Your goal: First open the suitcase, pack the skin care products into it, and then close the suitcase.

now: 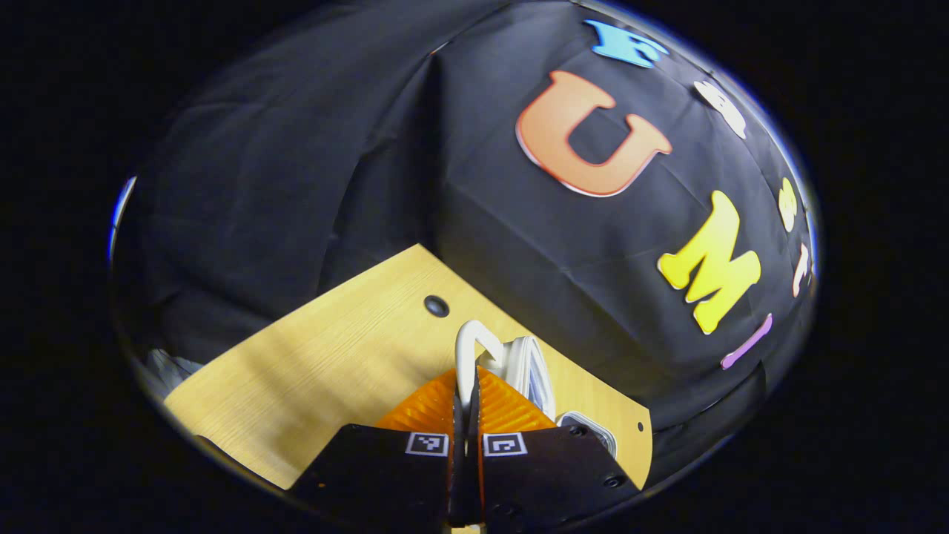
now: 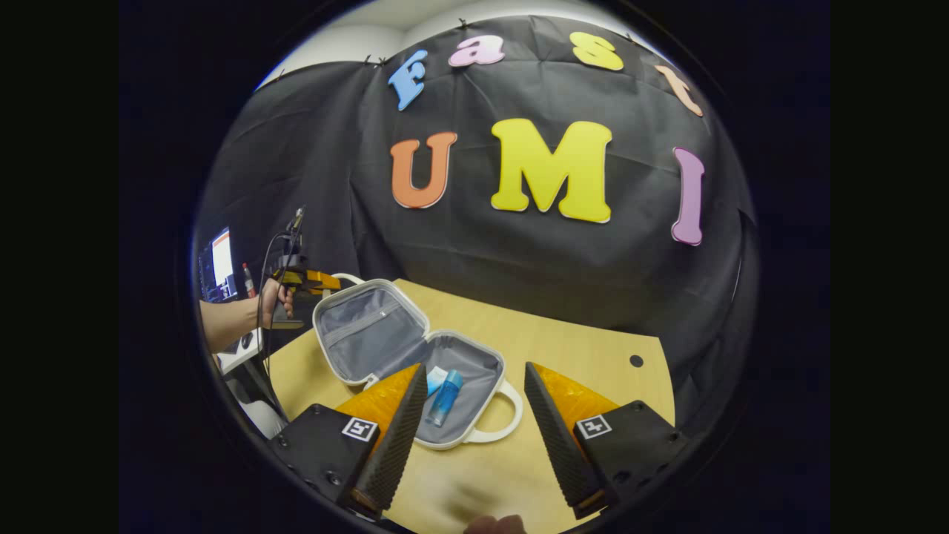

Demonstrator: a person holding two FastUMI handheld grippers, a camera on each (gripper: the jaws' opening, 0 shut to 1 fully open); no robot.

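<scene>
A small white suitcase [image 2: 385,335] lies open on the wooden table [image 2: 593,356], its grey-lined lid tilted up to the left. A blue skin care bottle [image 2: 445,398] and a small white item lie in the lower half. In the left gripper view, my left gripper [image 1: 467,389] is shut on the lid's white handle [image 1: 468,345]. In the right gripper view, that left gripper [image 2: 326,282] is held by a hand [image 2: 273,302] at the lid's top edge. My right gripper [image 2: 474,411] is open just in front of the suitcase, above its front handle [image 2: 503,419], with nothing between its fingers.
The table has a dark round hole [image 2: 636,361] near its far right corner and one [image 1: 436,305] beside the suitcase. A lit screen [image 2: 220,261] and a small bottle stand beyond the table's left edge. The black cloth wall closes the back.
</scene>
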